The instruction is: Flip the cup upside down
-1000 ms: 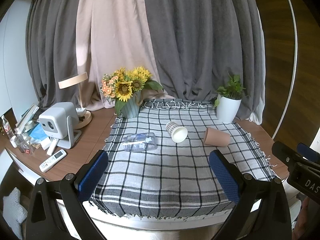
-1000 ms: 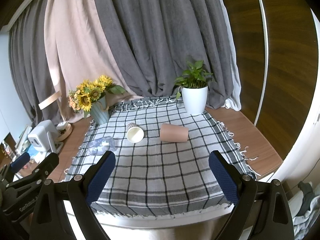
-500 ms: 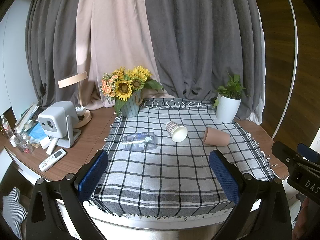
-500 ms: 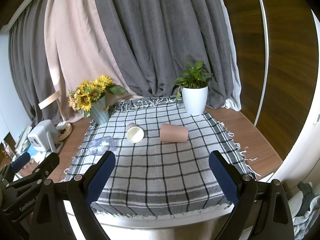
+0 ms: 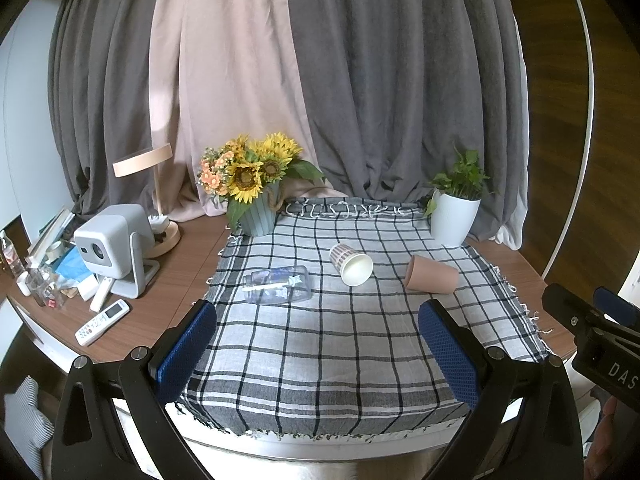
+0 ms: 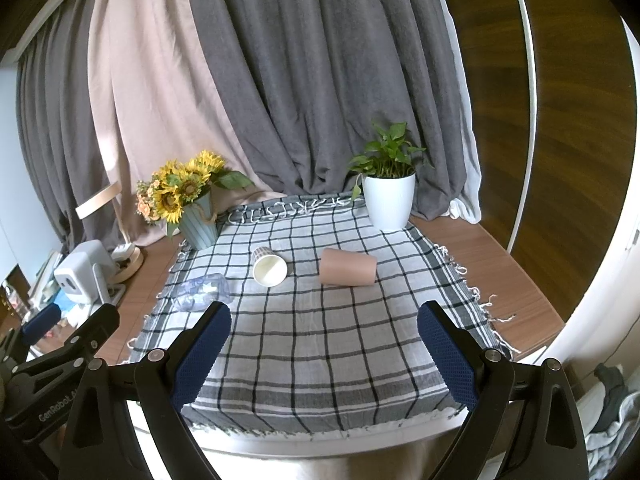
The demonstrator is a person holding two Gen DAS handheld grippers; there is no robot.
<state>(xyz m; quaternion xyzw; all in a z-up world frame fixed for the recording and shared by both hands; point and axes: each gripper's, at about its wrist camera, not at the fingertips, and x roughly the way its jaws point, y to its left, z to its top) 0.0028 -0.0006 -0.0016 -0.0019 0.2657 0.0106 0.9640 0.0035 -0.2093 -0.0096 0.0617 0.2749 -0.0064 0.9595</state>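
Three cups lie on their sides on a checked cloth [image 5: 340,340]: a clear plastic cup [image 5: 278,285] at left, a white paper cup [image 5: 351,264] with a patterned wall and its mouth toward me in the middle, and a pink cup [image 5: 431,274] at right. They also show in the right wrist view: the clear cup [image 6: 202,292], the paper cup [image 6: 270,266], the pink cup [image 6: 348,267]. My left gripper [image 5: 318,346] is open and empty over the cloth's near edge. My right gripper [image 6: 322,350] is open and empty, also well short of the cups.
A sunflower vase [image 5: 256,204] stands at the cloth's back left and a white plant pot [image 5: 454,220] at the back right. A projector [image 5: 114,244], lamp [image 5: 146,184], remote [image 5: 102,322] and small clutter sit on the wooden table at left. Curtains hang behind.
Almost nothing has changed; both views shift only very slightly and the cups lie where they were.
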